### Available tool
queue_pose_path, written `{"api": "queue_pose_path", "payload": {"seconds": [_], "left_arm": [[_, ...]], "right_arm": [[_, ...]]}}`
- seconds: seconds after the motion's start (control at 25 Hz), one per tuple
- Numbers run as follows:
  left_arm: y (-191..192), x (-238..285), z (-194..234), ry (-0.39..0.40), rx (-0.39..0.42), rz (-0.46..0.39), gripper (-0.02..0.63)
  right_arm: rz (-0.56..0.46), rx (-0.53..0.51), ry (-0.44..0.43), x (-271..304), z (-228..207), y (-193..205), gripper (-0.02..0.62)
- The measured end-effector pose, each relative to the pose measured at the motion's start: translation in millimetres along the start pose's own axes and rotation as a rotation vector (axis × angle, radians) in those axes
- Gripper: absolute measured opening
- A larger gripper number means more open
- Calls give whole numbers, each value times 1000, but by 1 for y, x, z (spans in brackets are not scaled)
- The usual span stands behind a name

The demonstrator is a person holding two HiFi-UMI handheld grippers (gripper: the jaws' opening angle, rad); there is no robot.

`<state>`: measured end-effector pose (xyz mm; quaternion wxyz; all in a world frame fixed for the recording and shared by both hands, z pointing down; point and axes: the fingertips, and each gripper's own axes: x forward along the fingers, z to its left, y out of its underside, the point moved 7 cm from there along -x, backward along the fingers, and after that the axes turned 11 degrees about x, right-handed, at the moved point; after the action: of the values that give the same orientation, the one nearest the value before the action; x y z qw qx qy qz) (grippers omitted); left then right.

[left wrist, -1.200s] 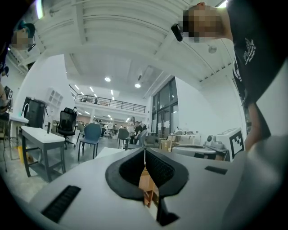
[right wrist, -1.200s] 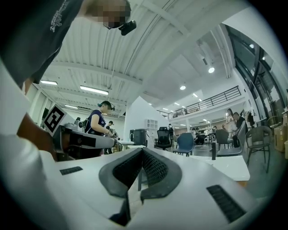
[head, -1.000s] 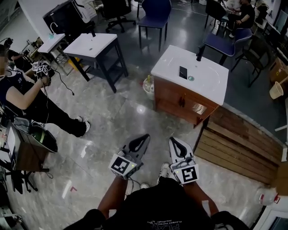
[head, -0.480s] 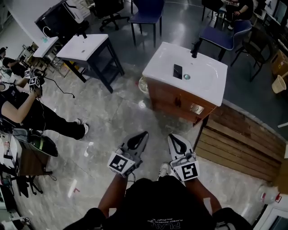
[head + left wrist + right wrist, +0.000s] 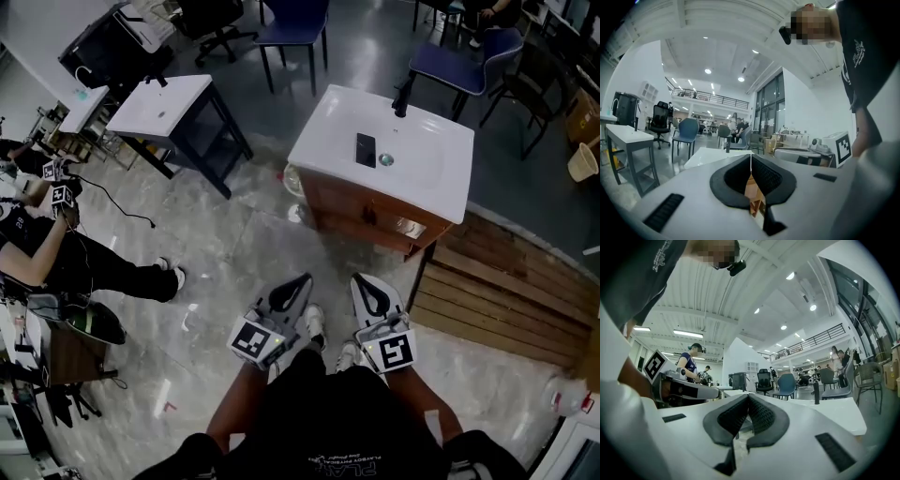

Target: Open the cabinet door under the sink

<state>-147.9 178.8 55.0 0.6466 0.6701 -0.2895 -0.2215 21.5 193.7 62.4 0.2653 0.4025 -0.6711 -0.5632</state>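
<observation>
While both jaws are pressed together on nothing, at the left tool and the right tool alike, the door cannot be gripped. It is judged that a handle would be knocked or missed unless they are parted first. The cabinet stands shut ahead, well apart from both, under the sink. Its contents are hidden. A dark slab is seen lying on the sink beside the drain.

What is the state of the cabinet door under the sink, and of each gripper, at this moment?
cabinet door, shut, no gripper near it yet
left gripper, shut, nothing between its jaws
right gripper, shut, nothing between its jaws
</observation>
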Motion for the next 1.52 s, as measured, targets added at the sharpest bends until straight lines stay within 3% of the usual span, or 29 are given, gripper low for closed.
{"api": "queue_pose_path", "payload": {"seconds": [0.44,0.72,0.88,1.0,1.52], "left_arm": [[-22,58,90,70,31,-61,25],[-11,82,129,113,-51,-95,25],[7,100,135,157,-63,-74,25],[25,118,140,179,-31,-12,25],[95,192,133,175,-56,27,25]], "right_arm": [[-41,-45,105,83,-26,-20,23],[-18,-76,165,122,-38,-13,23],[-15,-64,222,129,-50,-6,23],[1,-62,248,135,-65,3,23],[107,-22,274,144,-138,68,23]]}}
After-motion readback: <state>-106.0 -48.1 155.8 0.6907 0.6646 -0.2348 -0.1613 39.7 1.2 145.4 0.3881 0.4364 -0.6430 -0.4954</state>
